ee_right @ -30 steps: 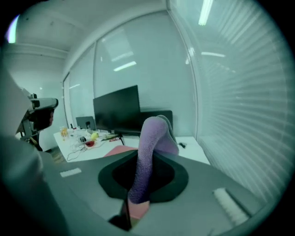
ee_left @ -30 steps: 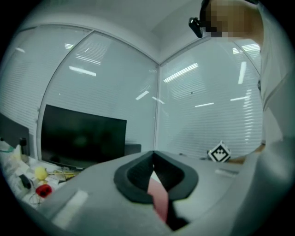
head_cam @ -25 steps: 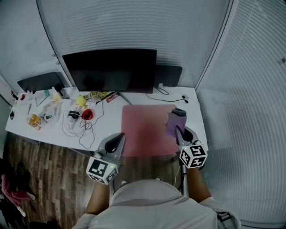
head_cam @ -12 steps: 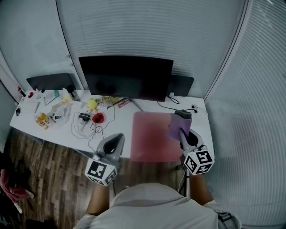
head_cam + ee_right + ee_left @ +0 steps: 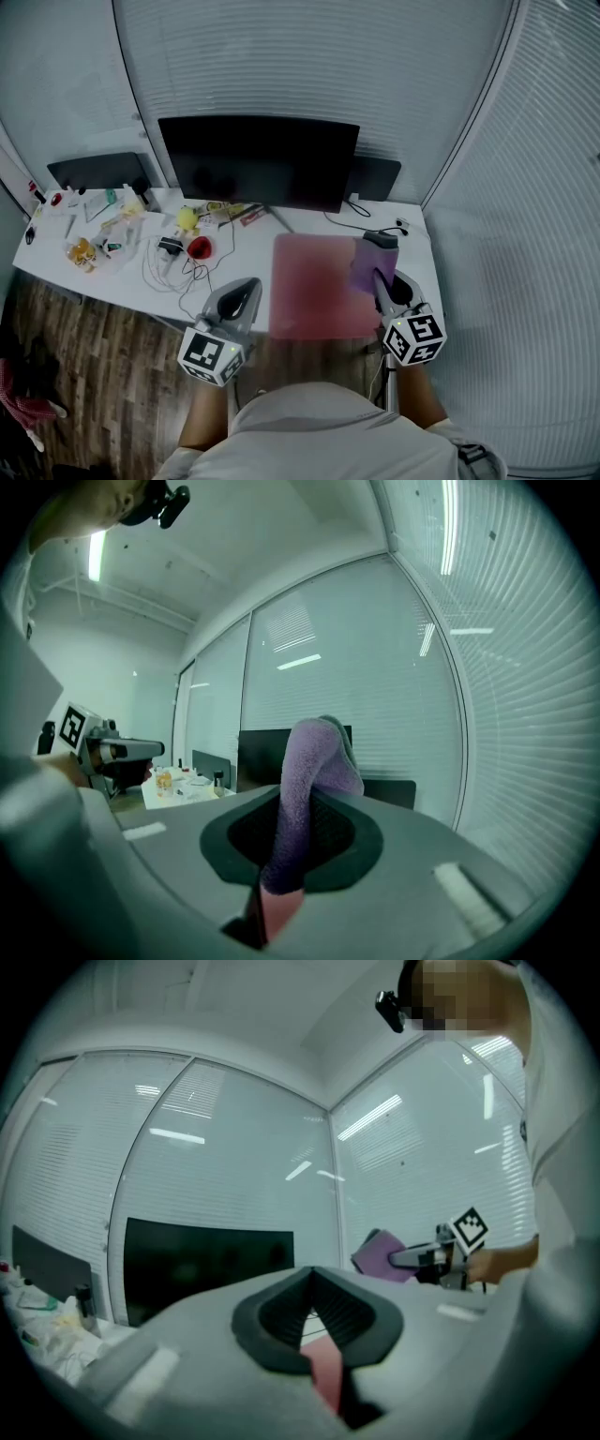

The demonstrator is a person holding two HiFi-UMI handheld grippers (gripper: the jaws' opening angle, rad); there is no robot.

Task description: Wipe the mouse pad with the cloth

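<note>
Corner room. Two walls of glass panels behind white horizontal blinds [image 5: 281, 56], split by dark upright frames [image 5: 127, 89]. A long white desk [image 5: 246, 255] runs along the back wall into the corner. A black monitor [image 5: 258, 161] stands on it, screen dark. A lower dark screen [image 5: 94, 172] sits further left, and another dark panel [image 5: 375, 176] shows behind the monitor's right edge. Small clutter and looped cables [image 5: 169, 258] lie on the left half of the desk. The floor [image 5: 84, 366] is dark brown wood planks. The ceiling [image 5: 281, 536] is white, with a lit strip light [image 5: 97, 555]. Bright bars reflect in the glass [image 5: 176, 1135].
</note>
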